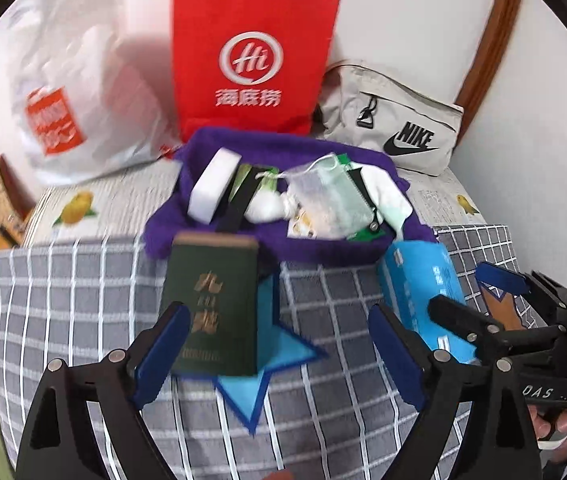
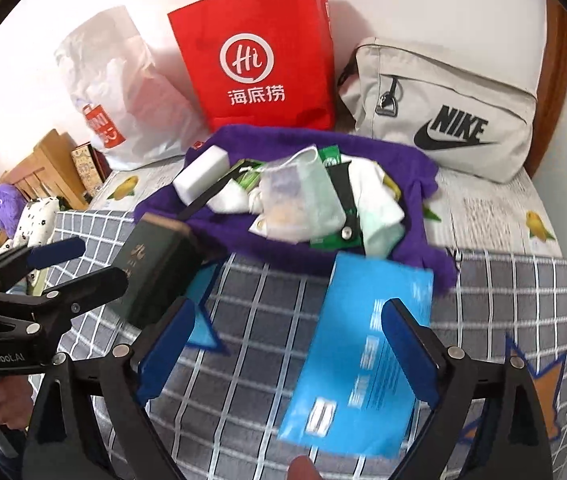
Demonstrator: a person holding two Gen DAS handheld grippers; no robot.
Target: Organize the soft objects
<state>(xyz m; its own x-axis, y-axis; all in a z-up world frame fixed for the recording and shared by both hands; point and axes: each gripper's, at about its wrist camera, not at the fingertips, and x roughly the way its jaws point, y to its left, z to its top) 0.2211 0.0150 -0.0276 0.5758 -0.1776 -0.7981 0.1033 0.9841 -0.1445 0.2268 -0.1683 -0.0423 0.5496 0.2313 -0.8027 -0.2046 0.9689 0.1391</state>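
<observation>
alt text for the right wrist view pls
The open right gripper hovers over a blue packet on a grey checked cloth. Behind lie a purple cloth heaped with small items, a red paper bag and a Nike pouch.

Green book (image 1: 215,300) between open left claw (image 1: 279,348) fingers, on checked cloth (image 1: 83,288).

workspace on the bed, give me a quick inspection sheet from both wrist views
Surface: grey checked cloth over a lemon-print sheet.
Job's things: purple fuzzy fabric heaped with a white foam block and a sheer pouch; green hardcover book; blue tissue pack.
Clutter: red paper bag, white plastic bag, beige Nike pouch.
Grippers: left gripper open around the book; right gripper open, straddling the tissue pack's edge.
Cables: nothing seen.
Surroundings: white wall, wooden furniture at left.
</observation>
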